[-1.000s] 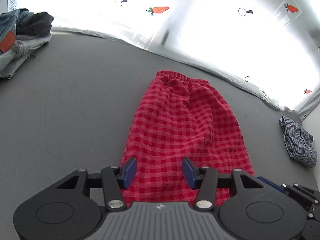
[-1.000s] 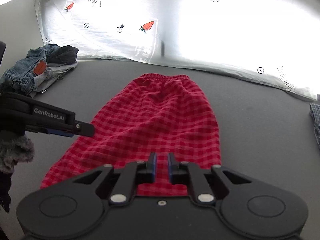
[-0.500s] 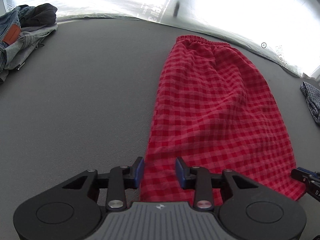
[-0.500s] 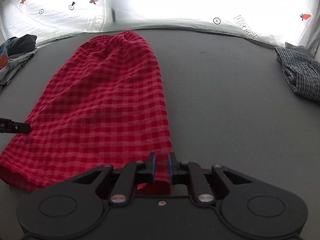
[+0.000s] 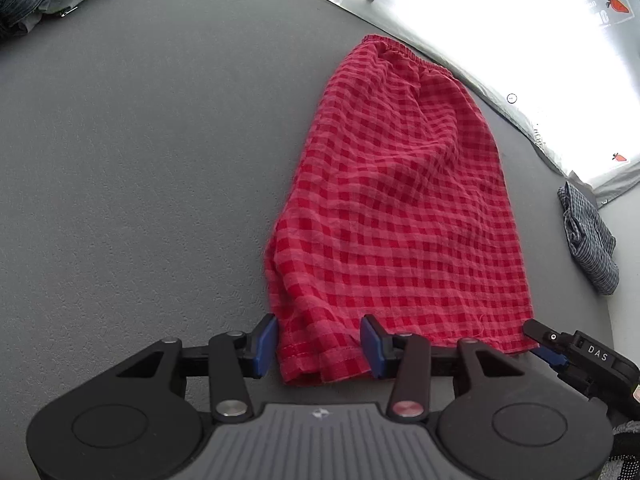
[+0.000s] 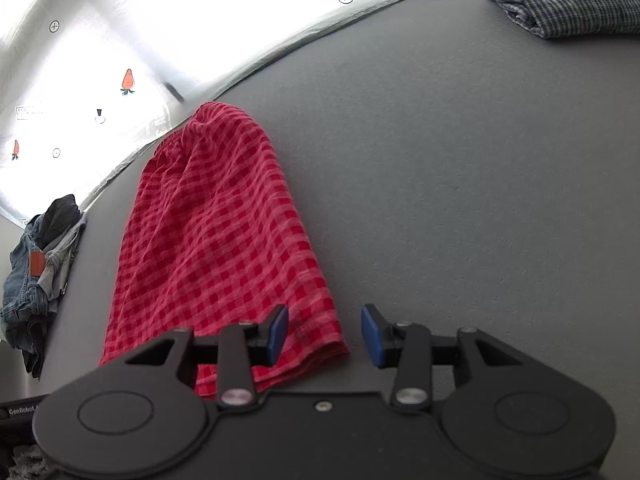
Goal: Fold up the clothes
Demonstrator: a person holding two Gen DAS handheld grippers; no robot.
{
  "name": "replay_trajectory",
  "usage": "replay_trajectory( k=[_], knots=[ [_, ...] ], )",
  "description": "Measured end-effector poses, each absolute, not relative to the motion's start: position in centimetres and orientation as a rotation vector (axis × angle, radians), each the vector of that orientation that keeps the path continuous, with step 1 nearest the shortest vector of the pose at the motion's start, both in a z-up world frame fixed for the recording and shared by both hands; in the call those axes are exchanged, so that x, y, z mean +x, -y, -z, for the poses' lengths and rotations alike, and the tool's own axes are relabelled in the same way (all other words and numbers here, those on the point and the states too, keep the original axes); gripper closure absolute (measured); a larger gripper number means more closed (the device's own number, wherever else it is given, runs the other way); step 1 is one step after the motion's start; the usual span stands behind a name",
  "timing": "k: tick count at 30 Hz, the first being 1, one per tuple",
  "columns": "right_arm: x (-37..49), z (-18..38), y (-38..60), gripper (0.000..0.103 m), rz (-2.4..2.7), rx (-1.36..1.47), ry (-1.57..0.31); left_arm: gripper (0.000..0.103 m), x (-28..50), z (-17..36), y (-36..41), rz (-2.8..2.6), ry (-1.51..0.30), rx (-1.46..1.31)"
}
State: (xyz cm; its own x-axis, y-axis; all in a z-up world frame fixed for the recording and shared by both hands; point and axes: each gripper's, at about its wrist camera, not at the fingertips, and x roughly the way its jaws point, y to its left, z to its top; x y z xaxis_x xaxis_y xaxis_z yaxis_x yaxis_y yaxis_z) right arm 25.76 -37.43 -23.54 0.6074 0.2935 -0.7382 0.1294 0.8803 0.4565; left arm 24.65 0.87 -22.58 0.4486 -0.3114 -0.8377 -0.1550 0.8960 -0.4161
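A red checked garment (image 5: 400, 208) lies flat on the grey table (image 5: 140, 160), elastic waistband at the far end, hem nearest me. My left gripper (image 5: 318, 342) is open with its blue pads either side of the hem's near left corner. My right gripper (image 6: 324, 334) is open at the hem's near right corner; the corner lies between the pads, closer to the left pad. The garment also shows in the right wrist view (image 6: 216, 240). The tip of the right gripper shows in the left wrist view (image 5: 576, 350).
A folded dark checked shirt (image 6: 560, 4) lies at the far right, also in the left wrist view (image 5: 588, 236). A pile of jeans and dark clothes (image 6: 40, 268) sits at the far left. A white printed sheet (image 6: 100, 60) hangs behind the table.
The right gripper, shut half a second ago, has opened at the hem's right corner. The left gripper has opened wider and sits at the hem's left corner. Both views have tilted.
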Motion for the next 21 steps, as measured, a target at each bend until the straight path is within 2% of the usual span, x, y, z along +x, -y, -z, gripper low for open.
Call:
replay_trajectory(
  k=[9, 13, 15, 18, 21],
  knots=[
    [26.7, 23.3, 36.1, 0.061, -0.193, 0.441, -0.961, 0.058, 25.0, 23.2, -1.3, 0.102, -1.162, -0.619],
    [26.9, 23.2, 36.0, 0.061, -0.219, 0.418, -0.977, 0.067, 25.2, 23.4, -1.4, 0.089, -1.188, -0.635],
    [27.1, 23.3, 36.1, 0.061, -0.231, 0.441, -0.983, 0.068, 25.2, 23.6, -1.9, 0.074, -1.192, -0.679],
    [27.5, 23.4, 36.3, 0.067, -0.235, 0.453, -0.994, 0.071, 25.3, 23.9, -3.0, 0.025, -1.187, -0.735],
    [27.9, 23.1, 35.3, 0.069, -0.247, 0.396, -1.006, 0.071, 25.4, 23.5, -2.9, -0.006, -1.183, -0.688]
  ],
)
